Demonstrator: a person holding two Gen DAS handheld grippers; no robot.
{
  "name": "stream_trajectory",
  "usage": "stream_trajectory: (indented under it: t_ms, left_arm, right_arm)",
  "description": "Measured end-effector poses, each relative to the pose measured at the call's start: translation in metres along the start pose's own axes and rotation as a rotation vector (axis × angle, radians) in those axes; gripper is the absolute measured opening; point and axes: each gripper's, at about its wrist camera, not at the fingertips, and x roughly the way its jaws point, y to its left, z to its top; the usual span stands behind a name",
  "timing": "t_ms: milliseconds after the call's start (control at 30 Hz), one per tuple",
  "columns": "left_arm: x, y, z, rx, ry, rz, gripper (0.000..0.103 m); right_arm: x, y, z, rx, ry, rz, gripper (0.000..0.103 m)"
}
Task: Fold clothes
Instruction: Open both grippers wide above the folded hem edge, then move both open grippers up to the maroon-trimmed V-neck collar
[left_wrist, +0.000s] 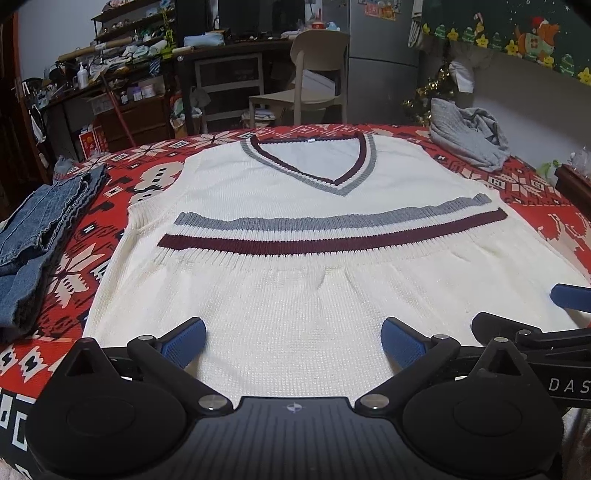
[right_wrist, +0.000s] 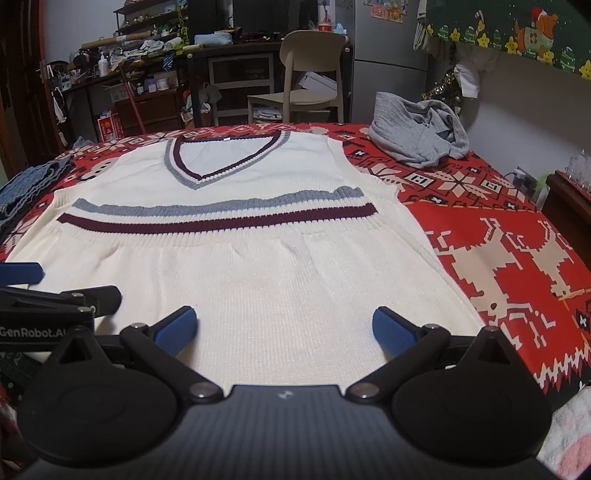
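On red patterned surface (right_wrist: 498, 229): cream vest (left_wrist: 295, 295), hem folded up once (further folds judged outstanding); both hand-held grippers, left (left_wrist: 293, 341) and right (right_wrist: 284, 330), spread apart, empty.

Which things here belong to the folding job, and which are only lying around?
For the job:
- cream knit vest, bottom part folded up
- left gripper and right gripper, jaws open
- denim garment
- grey garment, crumpled

Lying about:
- chair
- cluttered shelves
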Motion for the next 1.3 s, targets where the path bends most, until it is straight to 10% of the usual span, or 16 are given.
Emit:
stream_trajectory:
  t_ms: [933,1300]
  left_arm:
    - [-0.005,0.009,-0.005,0.035,-0.088,-0.038,0.092]
    - [0.000,0.120,0.098,0.161,-0.119,-0.127,0.087]
  right_arm:
    - [-0.002,-0.008,0.003,-0.006,-0.026,0.004,0.097]
    - [0.006,-0.056,0.129,-0.214,-0.051,0.104,0.080]
